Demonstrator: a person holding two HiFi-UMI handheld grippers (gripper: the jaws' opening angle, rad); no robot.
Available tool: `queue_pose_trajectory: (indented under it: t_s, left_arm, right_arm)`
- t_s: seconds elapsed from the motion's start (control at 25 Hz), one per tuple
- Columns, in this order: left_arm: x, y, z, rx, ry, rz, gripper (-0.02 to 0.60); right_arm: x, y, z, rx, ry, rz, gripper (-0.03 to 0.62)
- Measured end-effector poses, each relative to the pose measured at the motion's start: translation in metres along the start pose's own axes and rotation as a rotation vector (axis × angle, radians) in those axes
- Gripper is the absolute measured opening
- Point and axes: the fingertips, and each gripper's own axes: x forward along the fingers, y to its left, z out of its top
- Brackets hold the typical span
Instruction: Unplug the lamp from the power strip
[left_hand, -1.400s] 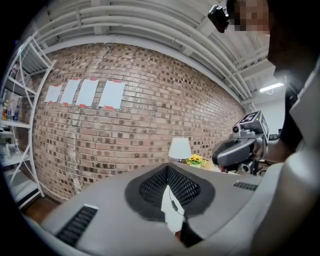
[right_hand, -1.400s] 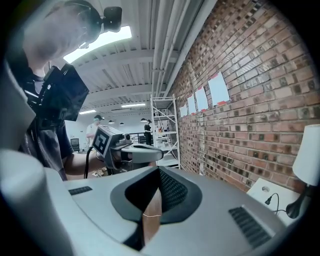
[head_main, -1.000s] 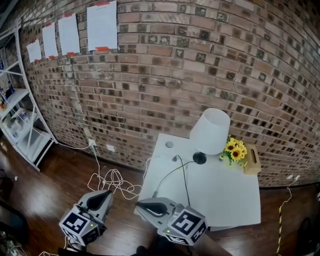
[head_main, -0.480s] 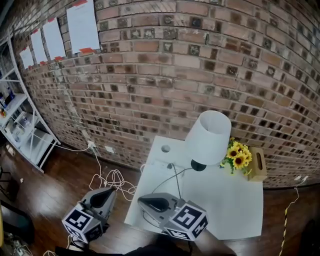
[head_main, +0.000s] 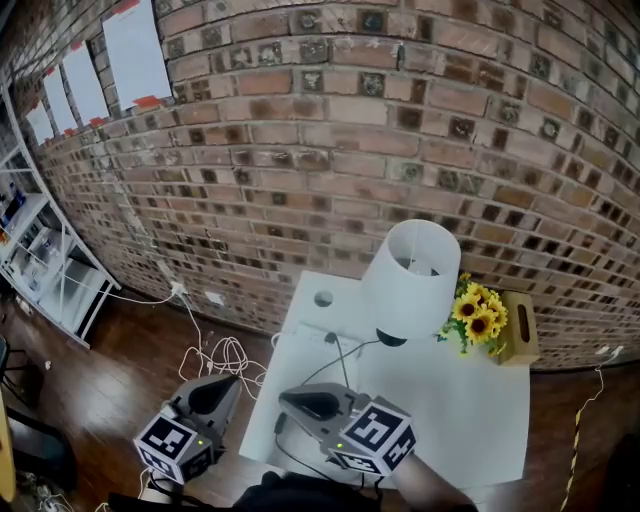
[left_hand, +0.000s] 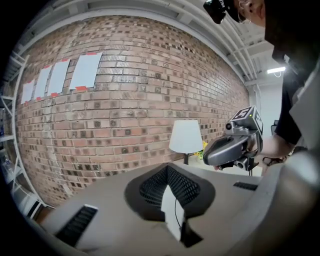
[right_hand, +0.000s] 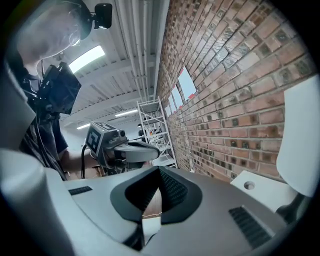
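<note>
The lamp (head_main: 408, 278) stands on a white worktop (head_main: 470, 400) against a brick wall (head_main: 300, 150). What may be the power strip (head_main: 305, 338) lies left of the lamp. The left hand-held gripper (head_main: 224, 386) and the right hand-held gripper (head_main: 292, 400) are closed and empty, in front of the lamp.

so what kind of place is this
Probably a loft-style workshop or lab room: bare brick wall with taped-up paper sheets, a metal shelving rack, and a small white table carrying a lamp.
</note>
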Motion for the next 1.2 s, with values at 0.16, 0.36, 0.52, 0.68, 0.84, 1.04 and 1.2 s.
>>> queue_pose_trajectory:
  t_s: [0.16, 0.36, 0.52, 0.68, 0.84, 1.04, 1.2]
  left_arm:
    - [0.022, 0.008, -0.001, 0.021, 0.003, -0.043, 0.002]
    - [0.049, 0.021, 0.001, 0.044, 0.007, -0.131, 0.002]
    - [0.072, 0.051, -0.005, 0.058, 0.013, -0.199, 0.002]
    - [0.102, 0.067, -0.010, 0.093, 0.016, -0.285, 0.002]
    - [0.125, 0.071, -0.017, 0.096, 0.038, -0.360, 0.002]
    - [0.150, 0.069, -0.020, 0.113, 0.053, -0.427, 0.002]
    - [0.170, 0.065, -0.033, 0.155, 0.085, -0.437, 0.002]
  right_arm:
    - [0.004, -0.018, -0.004, 0.023, 0.010, -0.045, -0.005]
    - [0.019, -0.040, -0.013, 0.059, 0.029, -0.116, -0.005]
    - [0.033, -0.058, -0.013, 0.087, 0.026, -0.217, -0.005]
    - [0.045, -0.080, -0.015, 0.117, 0.039, -0.315, -0.005]
    - [0.054, -0.093, -0.022, 0.158, 0.063, -0.382, -0.005]
    - [0.057, -0.111, -0.035, 0.210, 0.091, -0.453, -0.003]
    - [0.056, -0.125, -0.049, 0.218, 0.133, -0.486, 0.008]
